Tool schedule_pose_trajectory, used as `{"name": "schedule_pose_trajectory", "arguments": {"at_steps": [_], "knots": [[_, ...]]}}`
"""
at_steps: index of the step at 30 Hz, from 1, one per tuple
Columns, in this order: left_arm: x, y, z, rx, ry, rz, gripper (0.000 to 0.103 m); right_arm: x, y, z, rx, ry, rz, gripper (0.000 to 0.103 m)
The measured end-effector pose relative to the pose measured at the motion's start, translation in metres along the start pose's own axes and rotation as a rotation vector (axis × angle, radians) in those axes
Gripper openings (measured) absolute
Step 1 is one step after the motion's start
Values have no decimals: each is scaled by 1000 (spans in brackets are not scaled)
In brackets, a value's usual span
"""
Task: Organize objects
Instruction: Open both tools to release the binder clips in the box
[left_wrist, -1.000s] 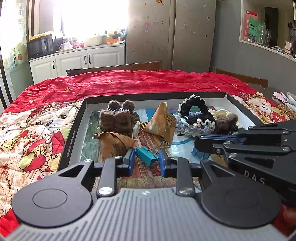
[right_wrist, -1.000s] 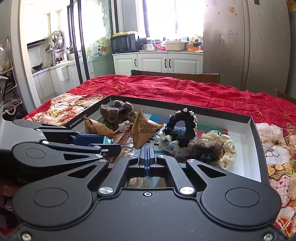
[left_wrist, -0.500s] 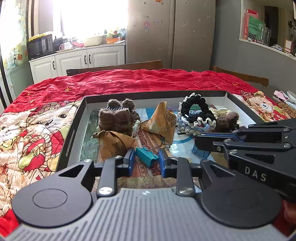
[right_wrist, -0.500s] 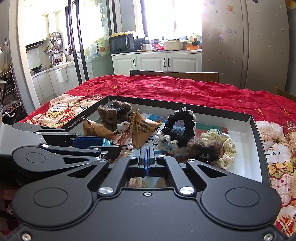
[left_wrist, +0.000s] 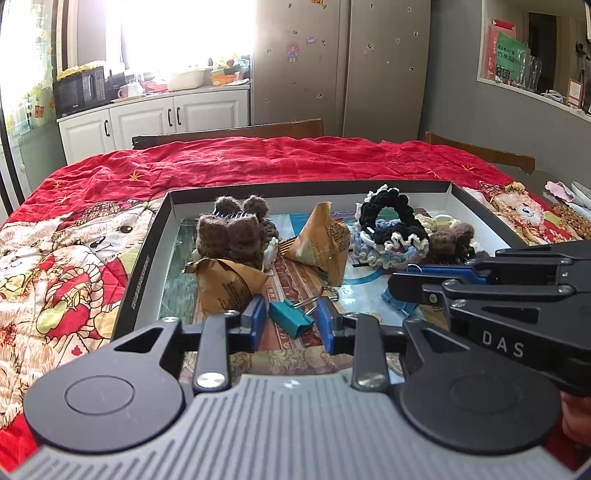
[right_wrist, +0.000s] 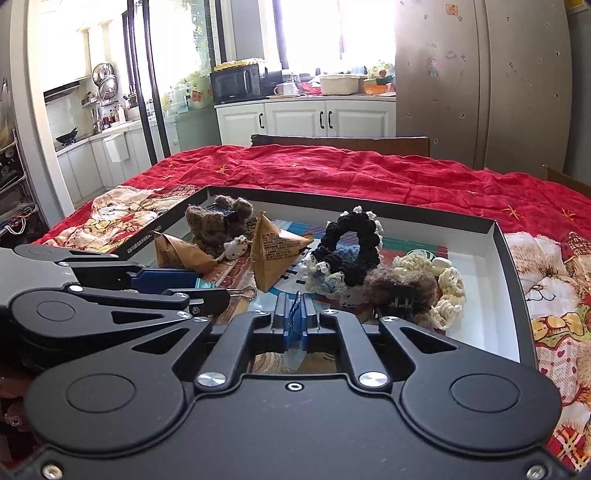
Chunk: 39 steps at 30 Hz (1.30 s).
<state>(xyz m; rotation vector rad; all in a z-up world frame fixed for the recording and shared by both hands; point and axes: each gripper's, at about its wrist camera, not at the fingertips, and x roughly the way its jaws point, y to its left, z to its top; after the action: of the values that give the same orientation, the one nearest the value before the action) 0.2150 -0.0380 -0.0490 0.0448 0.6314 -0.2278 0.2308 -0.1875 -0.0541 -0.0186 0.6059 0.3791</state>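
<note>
Change: both views are shifting only slightly versus the earlier frames; left tongs (left_wrist: 290, 321) are still bracketing the teal clip, right tongs (right_wrist: 294, 322) are still pressed together.
Counter: red quilt (left_wrist: 295, 158) is covering the counter; everything else is sitting on it.
Tray: shallow black-rimmed tray (left_wrist: 142, 266) is acting as the collection bin, so all the small items are lying inside it.
Brown plush clips: fuzzy brown pile (left_wrist: 231, 236) is sitting at the tray's far left, grouped by kind.
Scrunchies: black scrunchie (left_wrist: 388, 221) is leaning on the blue and cream ones at the far right, also grouped.
Paper packets: two brown pyramid packets (left_wrist: 321, 243) are standing between those groups.
Teal binder clip: teal clip (left_wrist: 290, 317) is lying on the tray floor near the front edge, between the left pads, not visibly pinched.
Left tongs state: standing part-open, gripping nothing yet; likely lining up to take the teal clip.
Right tongs state: pads are closing on a thin blue piece (right_wrist: 294, 319), probably the blue binder clip (left_wrist: 400, 302) showing below them in the left view.
Hidden: tray's front rim is being cut off by both tools; whether the blue clip is lifting off the floor is not readable.
Hard to see: small white cat figure (right_wrist: 236, 248) is partly tucked against the plush.
</note>
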Motion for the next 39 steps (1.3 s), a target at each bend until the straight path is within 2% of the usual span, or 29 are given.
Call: {"name": "schedule_pose_trajectory", "arguments": {"at_steps": [3,5,14,25,39], "knots": [[-4,-1,0,-1,-6,1,57,-2,-1,-1,5,-9,-3,13],[-6,-1,1,-3,-10,-1,60,-5,0,0,4,-15,-6,21],[-25,0,4,-9,-33,21,72,-27,1,3,9,-51,-21,36],[-61,-3,7,6,-70,33,85,-69,10,7,-18,-91,-52,43],[-118,-5,-9,27,-91,50,94,-133,29,-7,-13,-102,-70,46]]}}
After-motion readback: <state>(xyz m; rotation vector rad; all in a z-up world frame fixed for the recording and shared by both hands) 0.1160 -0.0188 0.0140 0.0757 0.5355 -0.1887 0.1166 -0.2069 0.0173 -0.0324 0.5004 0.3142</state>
